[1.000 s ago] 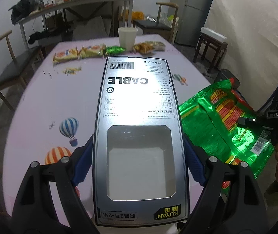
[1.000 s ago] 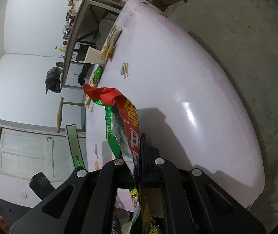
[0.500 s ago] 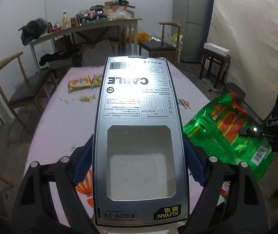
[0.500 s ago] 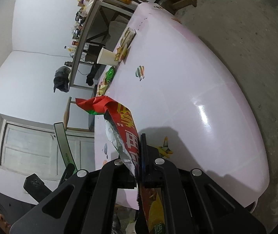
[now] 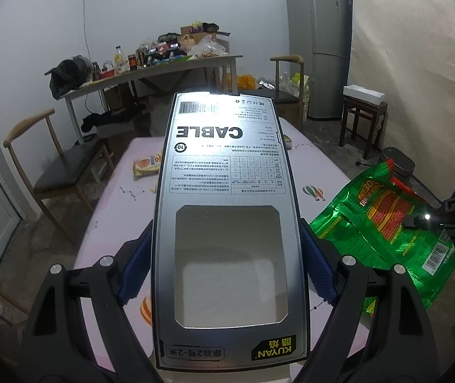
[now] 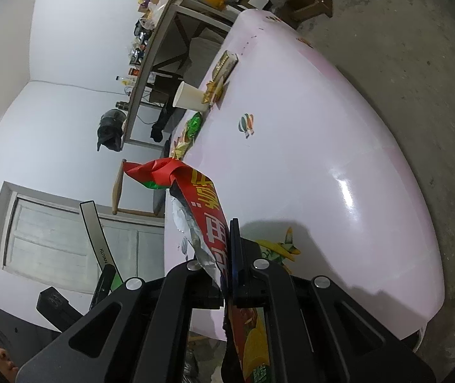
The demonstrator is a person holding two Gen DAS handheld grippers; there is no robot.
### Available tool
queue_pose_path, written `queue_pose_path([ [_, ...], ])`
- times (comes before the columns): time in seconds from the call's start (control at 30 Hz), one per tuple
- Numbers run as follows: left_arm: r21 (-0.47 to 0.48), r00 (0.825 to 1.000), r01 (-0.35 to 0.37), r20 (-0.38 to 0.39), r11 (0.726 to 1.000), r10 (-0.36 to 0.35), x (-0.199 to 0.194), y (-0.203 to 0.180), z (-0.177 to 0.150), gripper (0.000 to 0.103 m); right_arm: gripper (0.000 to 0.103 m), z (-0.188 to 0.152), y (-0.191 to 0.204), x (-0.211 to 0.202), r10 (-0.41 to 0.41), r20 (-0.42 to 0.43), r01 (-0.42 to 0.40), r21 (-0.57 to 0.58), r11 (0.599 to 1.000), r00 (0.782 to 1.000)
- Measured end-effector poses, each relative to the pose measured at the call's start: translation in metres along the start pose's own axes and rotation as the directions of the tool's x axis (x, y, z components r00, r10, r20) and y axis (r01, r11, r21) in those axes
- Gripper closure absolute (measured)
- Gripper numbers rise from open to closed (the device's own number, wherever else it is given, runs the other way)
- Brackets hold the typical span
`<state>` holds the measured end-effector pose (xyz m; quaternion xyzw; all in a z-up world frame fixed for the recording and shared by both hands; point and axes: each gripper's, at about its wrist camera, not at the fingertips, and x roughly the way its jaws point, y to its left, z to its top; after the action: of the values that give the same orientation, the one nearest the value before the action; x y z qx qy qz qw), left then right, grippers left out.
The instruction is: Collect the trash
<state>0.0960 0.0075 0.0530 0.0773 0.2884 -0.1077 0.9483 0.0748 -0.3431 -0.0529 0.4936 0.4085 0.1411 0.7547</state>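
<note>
Plainly, my left claw [image 5: 227, 268] is clamped across the width of the cable box [image 5: 227, 223] — a flat grey carton with a cut-out window, printed CABLE and KUYAN — its blue pads [image 5: 135, 268] pressing on the two long edges near the box's lower half. I judge the box light and hollow: stiff along its length, but the window weakens the middle, so a hard squeeze there could buckle it. Holding it by the long edges, as now, looks sound.

Further right, my right claw [image 6: 227, 271] is clenched on the snack bag [image 6: 202, 210], a green and red foil pouch, torn open at the top with its silver lining showing. In the left wrist view the bag [image 5: 384, 223] hangs in the air off the right edge of the pink bench [image 5: 125, 191]. I judge it nearly weightless, limp and slick, so a pinch on a flattened edge holds better than on the puffy middle.

Against a second ago, the left view has tipped upward: the paper cup [image 6: 189, 97] and the row of wrappers [image 6: 189, 134] beyond the box are now hidden behind it, bar one yellow packet [image 5: 146, 166], and more of the far wall shows. The bag sits higher and further right in that view. Both grips are unchanged.
</note>
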Motion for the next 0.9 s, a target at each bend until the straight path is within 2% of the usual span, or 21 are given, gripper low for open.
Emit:
queue_pose_path([
  [0.17,0.016,0.999,-0.026,0.032,1.000,0.025,-0.007,-0.002,-0.001,0.024,0.100,0.003,0.008,0.000,0.015,0.005,-0.015,-0.013,1.000,1.000],
  [0.53,0.029,0.998,-0.032,0.053,0.999,0.030,-0.020,-0.005,-0.008,0.024,0.100,0.003,0.023,-0.004,0.047,0.017,-0.047,-0.036,0.998,0.999],
  [0.6,0.030,0.999,-0.009,0.038,1.000,0.008,-0.020,-0.004,-0.010,0.024,0.100,0.002,0.023,-0.004,0.051,0.019,-0.051,-0.034,0.998,0.999],
  [0.67,0.018,0.997,0.071,-0.022,0.997,-0.071,-0.014,-0.001,-0.014,0.024,0.100,0.001,0.021,-0.004,0.051,0.018,-0.050,-0.027,0.998,0.999],
  [0.7,0.006,0.992,0.112,-0.055,0.994,-0.112,-0.011,0.002,-0.015,0.024,0.100,0.000,0.020,-0.004,0.058,0.017,-0.057,-0.028,0.998,0.998],
  [0.73,-0.028,0.978,0.173,-0.111,0.984,-0.175,-0.003,0.005,-0.021,0.024,0.100,-0.001,0.019,-0.003,0.056,0.017,-0.056,-0.023,0.998,0.998],
  [0.77,-0.054,0.967,0.204,-0.145,0.977,-0.210,0.004,0.008,-0.022,0.024,0.100,-0.002,0.016,-0.003,0.053,0.019,-0.052,-0.017,0.998,0.998],
  [0.83,-0.136,0.924,0.267,-0.246,0.954,-0.294,0.026,0.015,-0.039,0.024,0.100,-0.005,0.009,-0.003,0.050,0.022,-0.050,0.002,0.999,0.999],
  [0.9,-0.199,0.887,0.283,-0.318,0.938,-0.335,0.045,0.019,-0.054,0.023,0.100,-0.009,0.000,-0.002,0.041,0.026,-0.042,0.029,0.999,0.999],
])
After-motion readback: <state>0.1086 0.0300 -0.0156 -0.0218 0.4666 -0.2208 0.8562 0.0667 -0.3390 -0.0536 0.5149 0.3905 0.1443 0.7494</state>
